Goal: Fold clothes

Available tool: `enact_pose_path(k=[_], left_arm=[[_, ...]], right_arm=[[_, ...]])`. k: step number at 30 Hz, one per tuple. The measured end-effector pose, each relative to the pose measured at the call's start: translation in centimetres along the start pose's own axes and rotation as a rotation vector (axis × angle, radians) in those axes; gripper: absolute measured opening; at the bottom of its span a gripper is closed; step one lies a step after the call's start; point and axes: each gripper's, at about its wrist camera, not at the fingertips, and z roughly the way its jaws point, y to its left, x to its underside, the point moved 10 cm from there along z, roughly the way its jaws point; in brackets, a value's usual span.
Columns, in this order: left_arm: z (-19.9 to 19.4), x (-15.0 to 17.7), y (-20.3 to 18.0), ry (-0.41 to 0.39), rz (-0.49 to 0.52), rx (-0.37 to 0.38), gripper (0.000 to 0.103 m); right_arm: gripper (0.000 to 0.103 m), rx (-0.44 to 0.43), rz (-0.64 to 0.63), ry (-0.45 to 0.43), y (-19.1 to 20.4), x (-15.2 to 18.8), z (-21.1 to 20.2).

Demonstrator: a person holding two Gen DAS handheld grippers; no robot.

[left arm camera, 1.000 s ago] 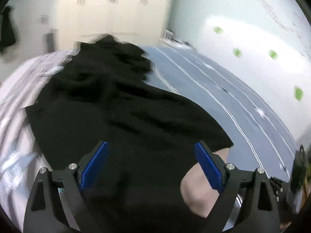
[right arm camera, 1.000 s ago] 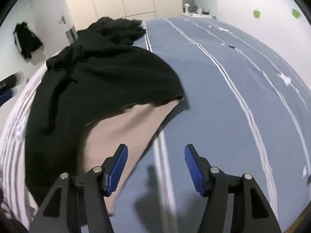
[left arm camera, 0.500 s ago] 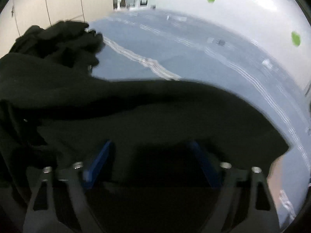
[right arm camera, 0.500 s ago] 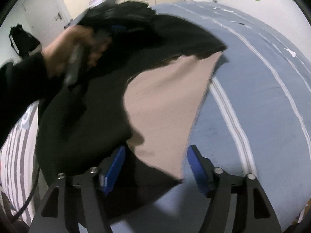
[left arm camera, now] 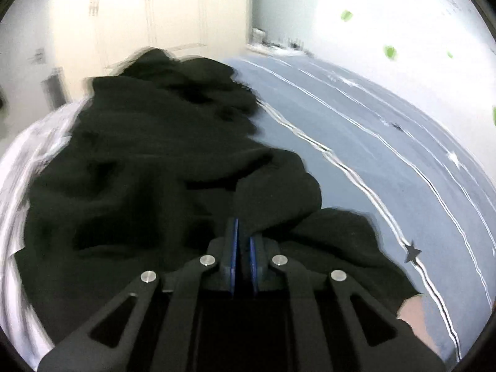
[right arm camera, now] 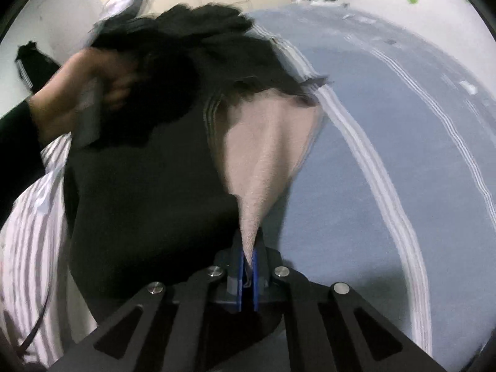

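A rumpled black garment lies piled on the blue bed sheet. My left gripper is shut on a fold of it near its front edge. In the right wrist view the same black garment covers the left side, and a beige garment sticks out from under it. My right gripper is shut on the beige garment's near corner, which is drawn up into a narrow peak between the blue pads. A small patch of the beige garment shows at the lower right of the left wrist view.
A person's hand with a dark sleeve holds the other gripper at the upper left, blurred. Striped white bedding lies along the left edge. Open blue sheet with white lines spreads right. Cream wardrobe doors stand behind.
Both grippers went from open to shut, the left on black cloth, the right on the beige corner. The left view swung sideways across the black pile. The beige cloth now rises into a peak.
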Motion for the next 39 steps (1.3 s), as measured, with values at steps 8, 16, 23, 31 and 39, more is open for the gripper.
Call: enact_pose_path(k=[8, 16, 23, 31, 39], left_arm=[[-17.4, 3.4, 9.5, -0.114, -0.074, -0.095, 0.004], [-35.2, -2.3, 6.5, -0.328, -0.126, -0.089, 0.003], [-50.9, -8.6, 2.8, -0.529, -0.105, -0.146, 0.003], [-66.8, -10.5, 2.6, -0.666, -0.148, -0.224, 0.003], [-76.6, -10.3, 2.2, -0.784, -0.125, -0.282, 0.003]], right_arm=[[0.003, 0.035, -0.013, -0.145, -3.2, -7.3, -2.9], [0.003, -0.008, -0.109, -0.372, -1.4, -18.1, -12.3], [0.003, -0.019, -0.177, -0.558, -1.4, -27.3, -24.2], [0.003, -0.085, -0.266, -0.763, 0.4, -32.5, -45.1], [0.003, -0.078, -0.341, -0.919, 3.0, -31.0, -59.0]])
